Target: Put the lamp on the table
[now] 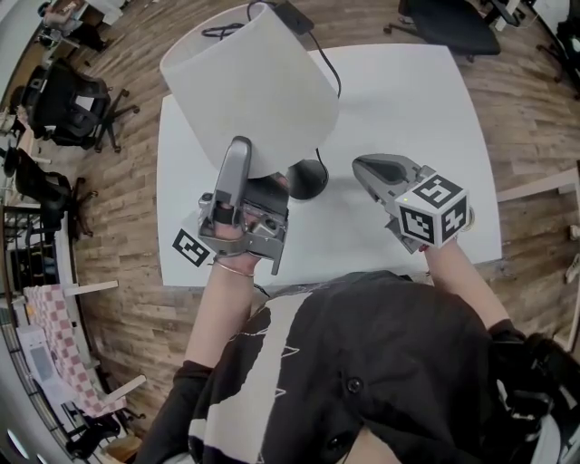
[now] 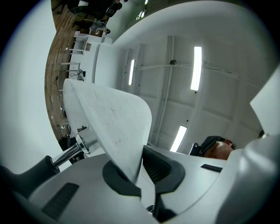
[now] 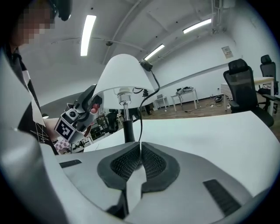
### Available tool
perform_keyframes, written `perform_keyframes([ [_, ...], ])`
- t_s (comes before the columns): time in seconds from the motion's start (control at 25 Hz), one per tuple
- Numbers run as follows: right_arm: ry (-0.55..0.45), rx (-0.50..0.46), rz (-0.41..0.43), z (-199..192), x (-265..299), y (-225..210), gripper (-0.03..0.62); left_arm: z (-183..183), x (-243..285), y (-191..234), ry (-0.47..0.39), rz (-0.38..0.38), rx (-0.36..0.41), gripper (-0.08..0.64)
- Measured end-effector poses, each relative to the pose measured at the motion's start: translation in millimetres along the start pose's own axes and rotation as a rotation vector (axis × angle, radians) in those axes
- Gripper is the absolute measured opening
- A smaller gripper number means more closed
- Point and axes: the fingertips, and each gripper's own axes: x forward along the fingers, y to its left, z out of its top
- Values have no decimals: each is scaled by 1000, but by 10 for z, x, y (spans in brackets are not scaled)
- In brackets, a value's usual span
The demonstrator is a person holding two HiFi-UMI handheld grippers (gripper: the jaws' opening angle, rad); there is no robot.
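Note:
A lamp with a white cone shade (image 1: 249,86) and a round black base (image 1: 308,178) stands on the white table (image 1: 408,100). My left gripper (image 1: 238,147) is shut on the shade's lower rim, and the thin rim (image 2: 113,127) runs between its pads (image 2: 164,168) in the left gripper view. The chrome stem (image 2: 70,153) shows below the shade. My right gripper (image 1: 362,166) is shut with nothing in it, just right of the base. From the right gripper view the lamp (image 3: 124,72) stands upright beyond the closed jaws (image 3: 140,159), with its black cord (image 3: 153,87) hanging down.
The lamp's black cord and plug (image 1: 290,18) lie at the table's far edge. Black office chairs (image 1: 68,104) (image 1: 449,23) stand on the wooden floor around the table. Another chair (image 3: 243,83) is at the table's far side.

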Motion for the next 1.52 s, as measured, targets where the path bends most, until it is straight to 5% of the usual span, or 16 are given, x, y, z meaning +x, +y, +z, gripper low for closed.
perform_keyframes([
  [1.52, -49, 84, -94, -364, -825, 122, 25, -622, -238, -163, 29, 120, 82, 75],
])
